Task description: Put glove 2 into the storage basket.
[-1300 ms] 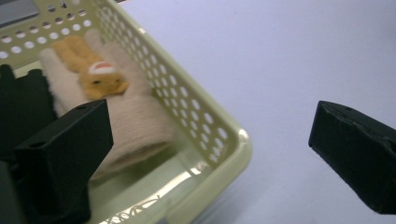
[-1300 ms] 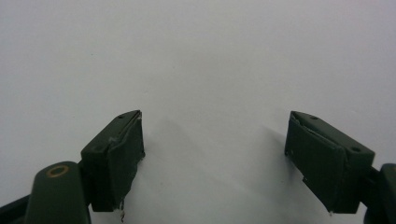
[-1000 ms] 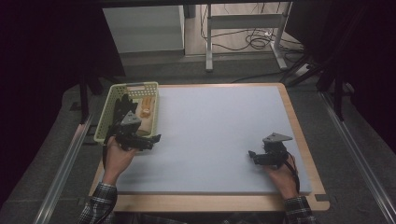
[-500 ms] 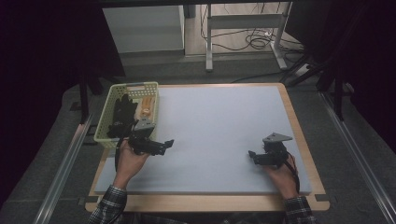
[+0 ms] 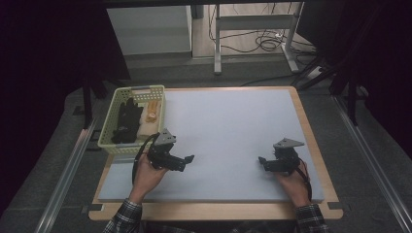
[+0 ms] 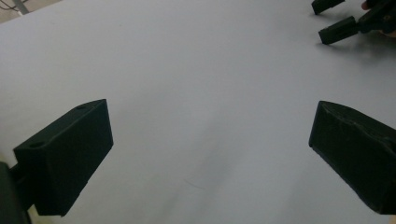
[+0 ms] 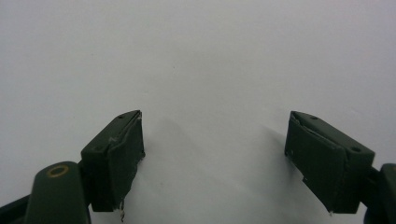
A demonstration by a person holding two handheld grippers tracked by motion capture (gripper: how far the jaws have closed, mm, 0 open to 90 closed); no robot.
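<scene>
High view is showing you at the near edge of a wooden table [image 5: 318, 145] with a big pale mat [image 5: 228, 126] lying on it. Your left hand [image 5: 145, 175] is holding the left gripper [image 5: 187, 161] over the near left part of the mat, just beside a yellow-green basket [image 5: 109, 143]. That gripper is pointing to the right, toward the middle of the mat. The basket is sitting at the left edge of the table, and it is the thing closest to your left gripper. A black glove [image 5: 125, 121] is lying inside the basket, with something orange [image 5: 152, 110] next to it on the right side.

Your right hand [image 5: 294, 182] is holding the right gripper [image 5: 262, 161] over the near right part of the mat, and it is pointing to the left. The two grippers are well apart and facing each other.

Left gripper view is showing your left jaws spread wide, with bare mat [image 6: 196, 93] between them and nothing in them. Far off in the top right corner you are seeing the tips of the right gripper [image 6: 334, 21].

Right gripper view is showing your right jaws spread wide too, holding nothing, with plain mat [image 7: 205, 70] under them
</scene>
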